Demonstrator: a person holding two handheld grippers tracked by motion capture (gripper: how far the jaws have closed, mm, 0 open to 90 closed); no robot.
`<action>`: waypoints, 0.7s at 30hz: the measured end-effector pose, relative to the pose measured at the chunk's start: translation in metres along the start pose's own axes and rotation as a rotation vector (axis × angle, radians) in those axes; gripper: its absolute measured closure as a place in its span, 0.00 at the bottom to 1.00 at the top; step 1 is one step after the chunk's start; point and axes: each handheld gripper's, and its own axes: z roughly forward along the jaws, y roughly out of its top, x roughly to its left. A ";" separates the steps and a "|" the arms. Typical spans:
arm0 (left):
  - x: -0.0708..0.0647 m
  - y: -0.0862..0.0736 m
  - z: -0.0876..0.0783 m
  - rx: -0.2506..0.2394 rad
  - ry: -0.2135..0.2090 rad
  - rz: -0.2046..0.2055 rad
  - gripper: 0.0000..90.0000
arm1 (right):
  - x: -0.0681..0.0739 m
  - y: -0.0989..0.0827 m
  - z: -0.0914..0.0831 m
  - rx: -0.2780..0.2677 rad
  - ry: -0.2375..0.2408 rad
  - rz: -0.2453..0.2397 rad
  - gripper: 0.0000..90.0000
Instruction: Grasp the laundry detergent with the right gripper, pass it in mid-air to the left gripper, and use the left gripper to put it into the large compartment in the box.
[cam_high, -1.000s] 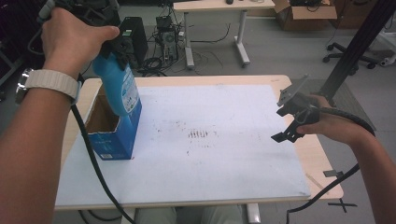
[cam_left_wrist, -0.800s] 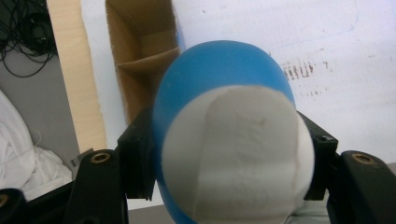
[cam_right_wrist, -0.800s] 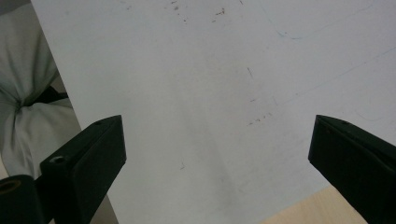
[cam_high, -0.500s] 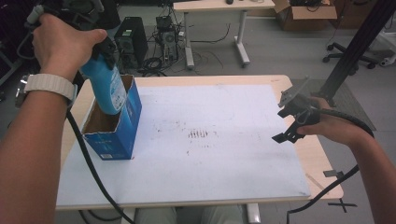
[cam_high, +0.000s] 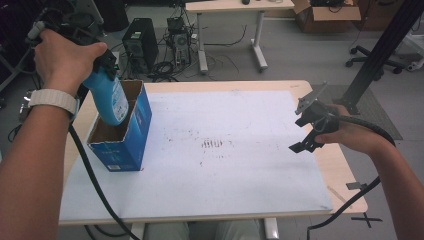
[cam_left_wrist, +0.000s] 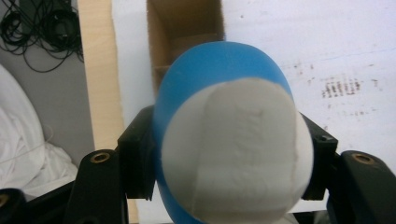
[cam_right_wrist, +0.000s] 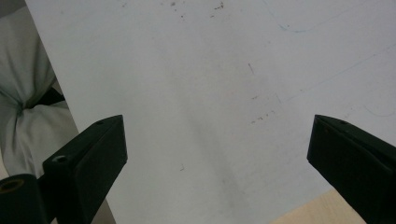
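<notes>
With the left gripper (cam_high: 102, 70) pinching the blue bottle (cam_high: 109, 97) partway inside the open box (cam_high: 122, 132), keep it upright and lower slowly, while the right gripper (cam_high: 306, 131), jaws spread, waits aside.

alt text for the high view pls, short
The person's left gripper holds a blue bottle tilted, its lower end inside an open blue carton at the left of a white board on the table. The right gripper hovers open and empty near the board's right edge.
</notes>
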 end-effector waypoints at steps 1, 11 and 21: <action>0.000 0.000 0.000 0.000 0.000 0.000 0.42 | 0.000 0.000 0.000 -0.002 -0.001 -0.001 0.05; 0.010 -0.004 0.038 -0.004 -0.018 -0.017 0.42 | -0.005 -0.001 0.002 0.005 -0.012 0.012 0.05; 0.009 -0.010 0.078 0.009 0.006 0.001 0.42 | -0.005 -0.004 0.005 0.005 -0.010 0.024 0.06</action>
